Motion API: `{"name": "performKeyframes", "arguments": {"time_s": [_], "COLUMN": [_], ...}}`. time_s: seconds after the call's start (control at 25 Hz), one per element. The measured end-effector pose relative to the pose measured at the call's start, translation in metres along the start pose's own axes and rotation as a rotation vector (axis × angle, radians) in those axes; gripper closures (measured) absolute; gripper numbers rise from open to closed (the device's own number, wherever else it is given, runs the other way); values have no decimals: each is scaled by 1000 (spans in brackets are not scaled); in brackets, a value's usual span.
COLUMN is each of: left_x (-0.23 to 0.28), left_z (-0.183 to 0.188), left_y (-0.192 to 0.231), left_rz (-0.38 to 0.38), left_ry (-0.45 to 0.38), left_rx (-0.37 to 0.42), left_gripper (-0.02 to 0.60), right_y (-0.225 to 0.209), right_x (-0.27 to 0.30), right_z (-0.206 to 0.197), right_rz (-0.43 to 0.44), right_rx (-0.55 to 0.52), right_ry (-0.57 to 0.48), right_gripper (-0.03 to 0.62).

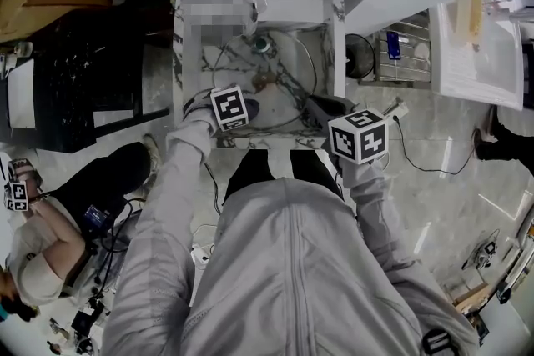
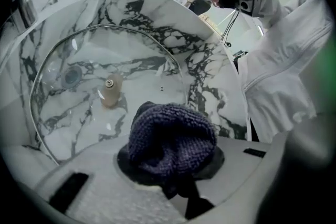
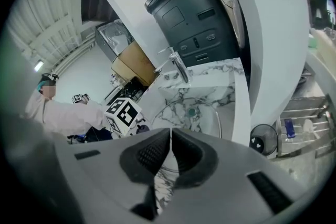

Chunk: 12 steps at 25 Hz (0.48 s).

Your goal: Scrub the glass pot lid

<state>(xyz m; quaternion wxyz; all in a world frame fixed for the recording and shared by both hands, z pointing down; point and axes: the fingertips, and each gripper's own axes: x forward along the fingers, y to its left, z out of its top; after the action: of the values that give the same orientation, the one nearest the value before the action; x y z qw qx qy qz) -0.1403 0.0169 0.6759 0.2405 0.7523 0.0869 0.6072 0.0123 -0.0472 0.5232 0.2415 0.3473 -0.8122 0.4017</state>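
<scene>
1 glass lid (image 2: 131, 68), just beyond cloth (image 2: 170, 136) in left tool (image 2: 170, 159), perhaps touching

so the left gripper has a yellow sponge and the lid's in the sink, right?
Not quite. The left gripper holds a dark knitted cloth, not a yellow sponge. The left gripper view shows its jaws shut on the cloth. The rest stands: the lid is in the sink.
</scene>
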Motion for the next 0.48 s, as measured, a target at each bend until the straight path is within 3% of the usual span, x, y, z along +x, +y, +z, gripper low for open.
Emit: {"name": "performKeyframes", "arguments": {"time_s": [0.24,0.48], "left_x": [4,4], "left_z": [19,38], "left_y": [-15,-27], "left_rz": [-43,-84], "left_ry": [-20,-96], "left_rx": [18,1], "left_gripper": [492,492], "right_y": [-5,-4], "right_x": [-4,-6], "right_z": [4,10], "right_rz": [-4,3], "right_rx": [-1,-19], "right_ry": [-8,-6], "right_gripper": [560,560]}}
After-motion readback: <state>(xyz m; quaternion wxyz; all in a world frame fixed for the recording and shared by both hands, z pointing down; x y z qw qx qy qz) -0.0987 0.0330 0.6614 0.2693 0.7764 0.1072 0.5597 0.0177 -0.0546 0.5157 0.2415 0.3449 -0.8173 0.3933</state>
